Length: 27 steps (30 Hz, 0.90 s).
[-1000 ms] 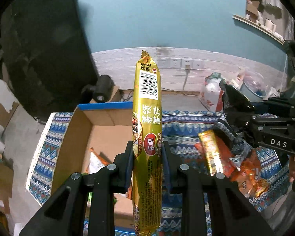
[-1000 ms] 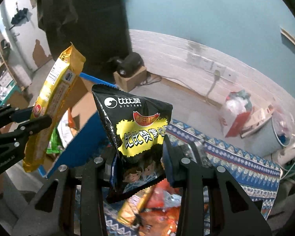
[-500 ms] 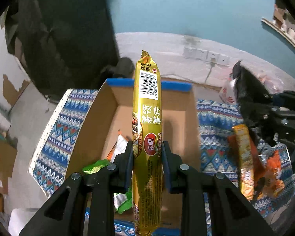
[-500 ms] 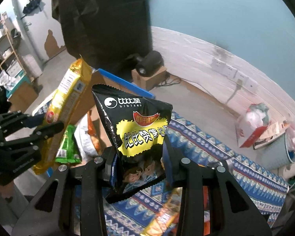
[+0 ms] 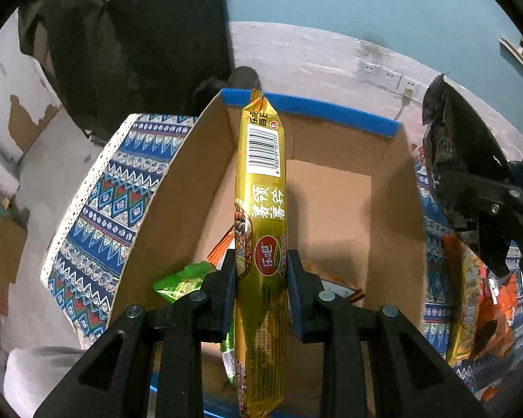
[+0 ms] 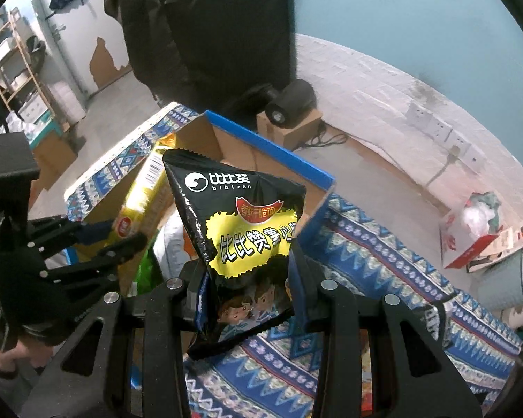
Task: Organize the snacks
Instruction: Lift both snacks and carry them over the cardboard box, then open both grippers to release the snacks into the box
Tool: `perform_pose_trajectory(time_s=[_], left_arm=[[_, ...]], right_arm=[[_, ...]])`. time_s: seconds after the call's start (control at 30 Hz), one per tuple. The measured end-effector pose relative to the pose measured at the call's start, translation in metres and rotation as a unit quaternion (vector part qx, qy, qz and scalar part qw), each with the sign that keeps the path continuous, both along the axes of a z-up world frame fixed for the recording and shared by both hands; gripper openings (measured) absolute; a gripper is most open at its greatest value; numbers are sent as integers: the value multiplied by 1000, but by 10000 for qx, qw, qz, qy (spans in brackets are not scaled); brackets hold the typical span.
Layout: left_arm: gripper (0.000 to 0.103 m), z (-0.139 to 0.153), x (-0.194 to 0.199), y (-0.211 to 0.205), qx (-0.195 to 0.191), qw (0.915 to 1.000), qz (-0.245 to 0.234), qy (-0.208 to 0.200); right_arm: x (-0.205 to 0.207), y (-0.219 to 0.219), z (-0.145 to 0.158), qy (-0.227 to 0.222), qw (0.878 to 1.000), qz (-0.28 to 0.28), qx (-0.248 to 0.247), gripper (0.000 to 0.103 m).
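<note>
Left wrist view shows me the patterned bench (image 5: 97, 205) and the big cardboard box (image 5: 394, 216) standing open on it, blue tape along its far rim. My left claw (image 5: 261, 278) is clamped on the gold snack packet (image 5: 261, 209), upright over the box. My right claw (image 6: 247, 271) grips the black chip bag (image 6: 244, 230) just right of the box. Inside the box lies 1 green packet (image 5: 181, 282), near the left wall. Loose orange snacks (image 5: 488, 313) sit on the bench, right.
</note>
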<state>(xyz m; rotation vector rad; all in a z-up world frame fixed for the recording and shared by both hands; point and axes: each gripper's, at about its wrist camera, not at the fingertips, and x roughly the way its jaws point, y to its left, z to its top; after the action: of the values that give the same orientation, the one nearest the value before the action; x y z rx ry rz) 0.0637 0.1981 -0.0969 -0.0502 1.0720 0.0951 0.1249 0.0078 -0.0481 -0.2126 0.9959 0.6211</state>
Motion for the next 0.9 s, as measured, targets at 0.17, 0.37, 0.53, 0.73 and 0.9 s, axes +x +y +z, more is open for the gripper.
perform_pose_trajectory(time_s=[0.17, 0.37, 0.53, 0.73, 0.9], left_arm=[[27, -6, 1, 9, -125, 9998, 94, 149], [42, -6, -4, 15, -1, 9997, 160, 209], [50, 0, -11, 22, 77, 9994, 267, 222], [53, 4, -19, 27, 214, 9992, 274, 190], [56, 7, -24, 33, 251, 9990, 312, 179]], right_arm=[[3, 17, -4, 49, 9999, 119, -11, 36], [5, 36, -13, 125, 9995, 274, -46, 36], [6, 50, -20, 161, 9989, 423, -141, 36], [8, 62, -34, 251, 9979, 540, -243, 36], [10, 66, -43, 382, 9970, 575, -342, 37]])
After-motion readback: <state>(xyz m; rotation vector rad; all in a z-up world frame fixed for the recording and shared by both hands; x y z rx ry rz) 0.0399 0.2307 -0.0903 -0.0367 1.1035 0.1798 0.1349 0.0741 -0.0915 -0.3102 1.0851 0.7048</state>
